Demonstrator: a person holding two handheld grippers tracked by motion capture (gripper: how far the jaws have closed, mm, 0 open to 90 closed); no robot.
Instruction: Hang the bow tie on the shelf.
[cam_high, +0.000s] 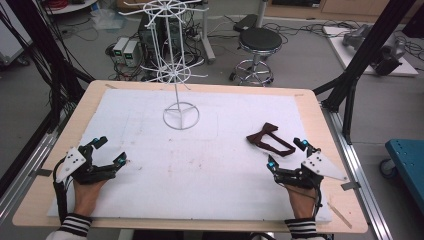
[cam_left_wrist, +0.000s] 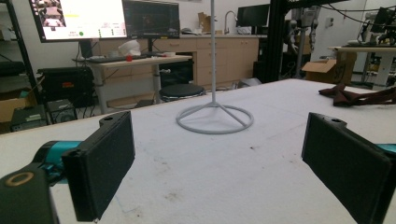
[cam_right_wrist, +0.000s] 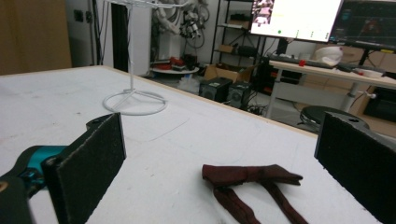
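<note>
A dark red bow tie with its strap (cam_high: 269, 139) lies flat on the white mat at the right; the right gripper view has the bow tie (cam_right_wrist: 250, 179) just ahead, between the jaws' lines. My right gripper (cam_high: 286, 154) rests on the mat right behind it, open and empty. At the mat's left edge my left gripper (cam_high: 111, 150) is open with nothing in it. A white wire rack (cam_high: 176, 65) with spoked arms stands on a ring base (cam_high: 181, 116) at the mat's far middle. The ring base (cam_left_wrist: 215, 118) lies ahead in the left gripper view, and the rack's base (cam_right_wrist: 135, 102) also appears far left in the right gripper view.
The white mat (cam_high: 200, 165) covers a wooden table (cam_high: 95, 95). Behind the table stand a black stool (cam_high: 258, 42), boxes and cables on the floor. Black frame posts (cam_high: 360, 60) rise at both sides. A blue cart (cam_high: 407, 160) is off to the right.
</note>
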